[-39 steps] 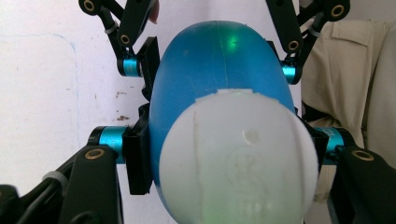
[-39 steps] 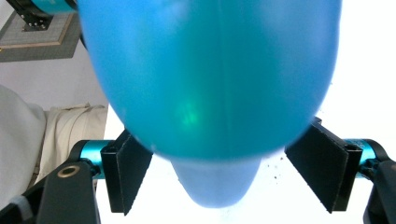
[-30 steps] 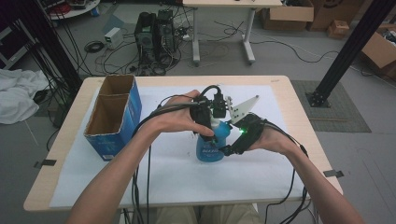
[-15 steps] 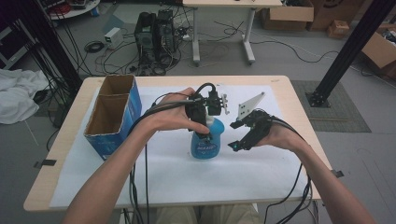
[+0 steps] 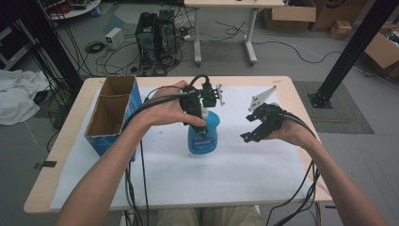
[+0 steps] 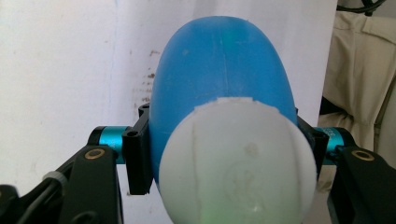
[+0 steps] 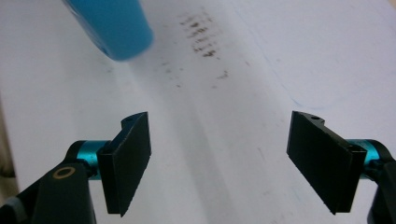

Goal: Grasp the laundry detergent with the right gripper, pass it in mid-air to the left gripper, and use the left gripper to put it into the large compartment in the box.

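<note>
A blue plastic bottle (image 5: 203, 137) with a white cap (image 6: 238, 161) stands upright on the white paper near the table's middle. My left gripper (image 5: 199, 115) comes down from above and is shut on the bottle's top, its black fingers (image 6: 137, 158) pressing both sides just under the cap. In the left gripper view the bottle (image 6: 224, 74) runs away from the camera toward the paper. My right gripper (image 5: 248, 128) hangs to the right of the bottle, apart from it and open. Between its pads (image 7: 128, 163) lies bare paper, with the bottle's base (image 7: 112, 28) at the upper left.
A cardboard box (image 5: 115, 117) with blue sides and two open compartments stands at the table's left. White paper (image 5: 235, 179) covers most of the wooden table (image 5: 301, 94). Small brown stains (image 7: 201, 32) mark the paper near the bottle. Cables trail off the near edge.
My right gripper has drawn away from the bottle to the right and now stands apart from it. The left gripper has kept its hold on the bottle's top.
</note>
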{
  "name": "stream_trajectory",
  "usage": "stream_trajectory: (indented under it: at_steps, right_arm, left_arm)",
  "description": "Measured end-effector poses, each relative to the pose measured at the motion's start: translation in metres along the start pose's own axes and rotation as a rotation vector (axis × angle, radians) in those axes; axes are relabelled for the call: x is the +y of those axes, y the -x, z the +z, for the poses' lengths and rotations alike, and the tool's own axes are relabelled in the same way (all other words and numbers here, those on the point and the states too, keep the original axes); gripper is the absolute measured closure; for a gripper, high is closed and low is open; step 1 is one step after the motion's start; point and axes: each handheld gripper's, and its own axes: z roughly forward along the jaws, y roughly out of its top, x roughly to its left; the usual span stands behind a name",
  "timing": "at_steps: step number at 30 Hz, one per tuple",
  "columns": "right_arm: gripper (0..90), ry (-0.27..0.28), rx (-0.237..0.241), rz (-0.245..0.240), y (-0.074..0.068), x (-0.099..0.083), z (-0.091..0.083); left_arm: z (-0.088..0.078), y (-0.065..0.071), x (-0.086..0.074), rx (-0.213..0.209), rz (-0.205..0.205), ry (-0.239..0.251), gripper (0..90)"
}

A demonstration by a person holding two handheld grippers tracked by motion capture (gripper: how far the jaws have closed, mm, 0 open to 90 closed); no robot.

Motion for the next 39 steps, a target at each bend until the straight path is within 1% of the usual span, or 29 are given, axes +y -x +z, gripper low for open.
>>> stream_trajectory:
  at_steps: [3,4,5,6,7,8,9,10,11,12,13,14,15,16,18,19,20,21,23,25,26,28,29,30,31,32,35,37,39]
  right_arm:
    - [21.1,-0.013,-0.030,0.023,0.004,-0.001,-0.001]
    - [21.2,-0.044,-0.074,0.072,0.012,-0.004,-0.002]
    - [21.2,-0.001,-0.001,0.001,0.001,0.000,0.000]
    - [21.1,-0.041,-0.068,0.065,0.011,-0.004,-0.002]
    - [21.2,-0.021,-0.039,0.033,0.006,-0.002,-0.002]
    - [21.2,-0.064,-0.092,0.101,0.018,-0.007,-0.003]
    - [21.2,-0.027,-0.050,0.046,0.008,-0.002,-0.002]
    - [21.1,-0.079,-0.104,0.118,0.022,-0.010,-0.004]
    - [21.2,-0.083,-0.108,0.118,0.023,-0.010,-0.004]
    - [21.1,-0.080,-0.107,0.118,0.023,-0.010,-0.004]
    - [21.1,-0.080,-0.107,0.118,0.023,-0.010,-0.004]
    - [21.1,0.003,0.010,-0.005,-0.001,0.001,0.001]
    - [21.1,-0.087,-0.113,0.123,0.024,-0.011,-0.004]
    - [21.1,-0.074,-0.105,0.112,0.023,-0.010,-0.003]
    - [21.2,-0.093,-0.118,0.125,0.025,-0.011,-0.004]
    - [21.2,-0.104,-0.133,0.147,0.029,-0.013,-0.004]
    - [21.2,-0.103,-0.133,0.147,0.028,-0.013,-0.004]
    - [21.1,-0.076,-0.103,0.116,0.022,-0.009,-0.004]
    - [21.2,-0.117,-0.148,0.167,0.032,-0.014,-0.005]
    - [21.1,-0.121,-0.155,0.177,0.034,-0.014,-0.005]
    - [21.2,-0.112,-0.139,0.157,0.030,-0.013,-0.004]
    - [21.2,-0.148,-0.188,0.207,0.041,-0.016,-0.012]
    - [21.2,-0.162,-0.190,0.214,0.042,-0.016,-0.014]
    - [21.1,-0.144,-0.185,0.208,0.041,-0.016,-0.012]
    - [21.2,-0.119,-0.149,0.170,0.032,-0.014,-0.005]
    - [21.2,-0.182,-0.190,0.212,0.044,-0.016,-0.018]
    - [21.2,-0.174,-0.190,0.211,0.044,-0.016,-0.016]
    - [21.1,-0.183,-0.190,0.213,0.044,-0.015,-0.018]
    - [21.2,-0.206,-0.196,0.206,0.045,-0.014,-0.021]
  left_arm:
    - [-0.016,-0.009,-0.008,0.021,-0.076,-0.022,38.0]
    - [-0.003,-0.001,-0.001,0.001,-0.010,-0.001,38.0]
    - [-0.015,-0.008,-0.008,0.018,-0.070,-0.019,38.1]
    - [-0.009,-0.005,-0.005,0.009,-0.039,-0.007,38.1]
    - [-0.028,-0.016,-0.013,0.042,-0.123,-0.041,38.0]
    - [-0.011,-0.006,-0.006,0.012,-0.048,-0.010,38.0]
    - [-0.041,-0.022,-0.020,0.063,-0.184,-0.048,38.1]
    - [-0.045,-0.023,-0.022,0.067,-0.200,-0.048,38.0]
    - [-0.044,-0.023,-0.021,0.067,-0.198,-0.047,38.1]
    - [-0.001,0.000,0.000,-0.001,-0.001,-0.001,38.1]
    - [-0.001,0.000,0.000,-0.001,-0.001,-0.001,38.0]
    - [-0.049,-0.025,-0.024,0.068,-0.218,-0.050,38.0]
    - [-0.042,-0.022,-0.020,0.061,-0.202,-0.036,38.1]
    - [-0.020,-0.011,-0.010,0.028,-0.089,-0.029,38.1]
    - [-0.074,-0.036,-0.038,0.093,-0.332,-0.055,38.0]
    - [-0.073,-0.036,-0.037,0.090,-0.326,-0.053,38.1]
    - [-0.040,-0.021,-0.019,0.063,-0.180,-0.048,38.1]
    - [-0.072,-0.035,-0.037,0.088,-0.319,-0.055,38.1]
    - [-0.102,-0.044,-0.052,0.121,-0.435,-0.046,38.1]
    - [-0.080,-0.039,-0.041,0.100,-0.357,-0.062,38.1]
    - [-0.085,-0.040,-0.043,0.107,-0.380,-0.063,38.0]
    - [-0.134,-0.050,-0.070,0.153,-0.531,-0.019,38.0]
    - [-0.125,-0.049,-0.064,0.140,-0.500,-0.020,38.1]
    - [-0.088,-0.041,-0.045,0.111,-0.392,-0.062,38.0]
    - [-0.147,-0.054,-0.079,0.173,-0.576,-0.022,38.1]
    - [-0.148,-0.054,-0.081,0.174,-0.584,-0.022,38.1]
    - [-0.130,-0.049,-0.067,0.145,-0.517,-0.021,38.1]
    - [-0.158,-0.058,-0.098,0.180,-0.676,-0.002,38.1]
    - [-0.153,-0.056,-0.087,0.179,-0.613,-0.014,38.0]
